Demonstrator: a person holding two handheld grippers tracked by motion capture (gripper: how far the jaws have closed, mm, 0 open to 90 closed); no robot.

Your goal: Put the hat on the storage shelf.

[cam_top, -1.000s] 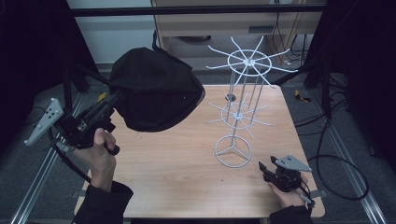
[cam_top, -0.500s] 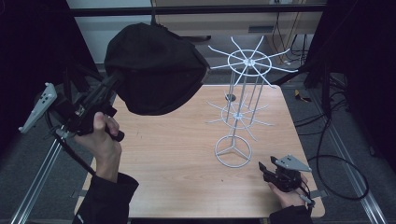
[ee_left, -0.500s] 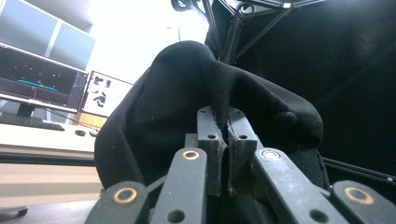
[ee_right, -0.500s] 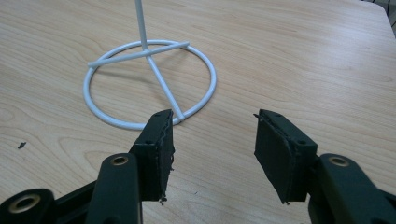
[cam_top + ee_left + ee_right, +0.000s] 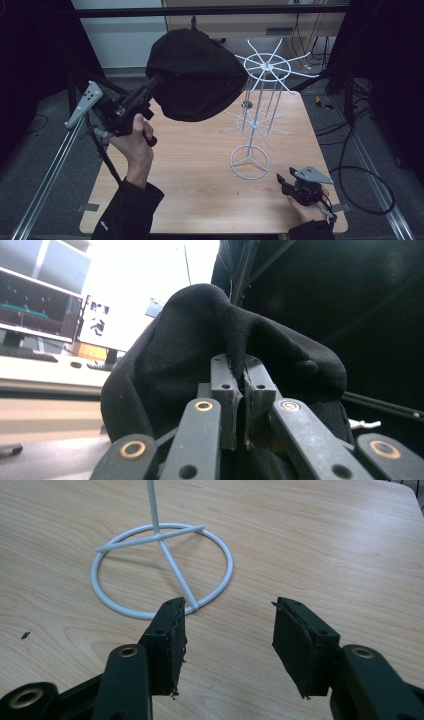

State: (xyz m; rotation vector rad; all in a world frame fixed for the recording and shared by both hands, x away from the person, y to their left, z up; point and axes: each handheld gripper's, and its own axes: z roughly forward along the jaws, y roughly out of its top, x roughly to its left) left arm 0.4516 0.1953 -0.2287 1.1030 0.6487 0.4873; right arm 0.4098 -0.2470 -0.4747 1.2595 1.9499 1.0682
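A: Left gripper (image 5: 150,90) clamps the black hat (image 5: 197,75) by its edge — hat hangs in the air, just left of the white rack (image 5: 265,67).
B: Right gripper (image 5: 295,187) sits spread and empty by the rack's base — left is nearer.

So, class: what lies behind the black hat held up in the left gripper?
Behind the black hat, the white wire rack shows its right spokes and pole. Its left spokes are covered by the hat. The left gripper pinches the fabric.
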